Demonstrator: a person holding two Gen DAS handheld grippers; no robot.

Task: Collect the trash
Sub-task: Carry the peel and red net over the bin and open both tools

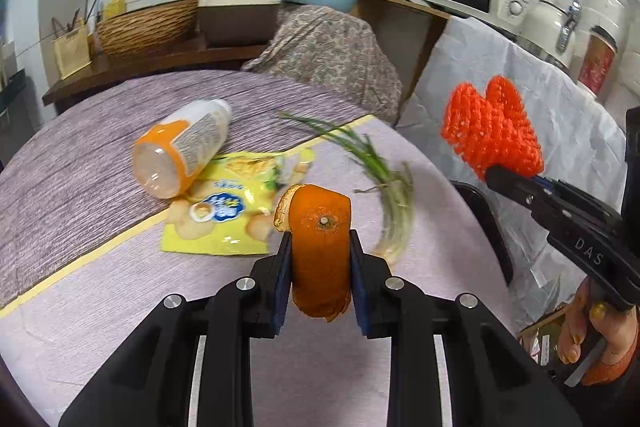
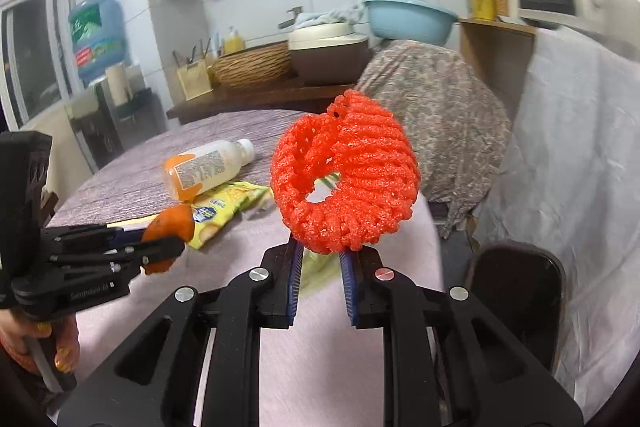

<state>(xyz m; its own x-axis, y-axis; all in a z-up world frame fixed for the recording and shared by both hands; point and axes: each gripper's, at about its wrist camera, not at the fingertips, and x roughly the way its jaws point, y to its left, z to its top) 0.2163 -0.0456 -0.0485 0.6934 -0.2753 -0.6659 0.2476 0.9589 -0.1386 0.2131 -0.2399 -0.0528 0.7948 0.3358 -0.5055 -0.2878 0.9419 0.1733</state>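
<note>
Left wrist view: the orange peel (image 1: 320,251) stands pinched upright between the left gripper (image 1: 320,247) jaws, lifted above the bench (image 1: 80,155). It looks light, curled and leathery, best held across its flat sides. Right of the peel, the right gripper (image 2: 320,251) jaws nip the lower edge of a red foam net (image 2: 344,179), soft and springy, likely to slip. Beyond the peel lie a yellow snack bag (image 1: 224,211), a toppled bottle (image 1: 180,151) and scallions (image 1: 376,171). "DAS" shows on the right gripper; the bag's print is unreadable.

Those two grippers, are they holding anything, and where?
Both are. The left gripper pinches an orange peel by its lower sides. The right gripper grips a red foam net at its bottom edge.
</note>
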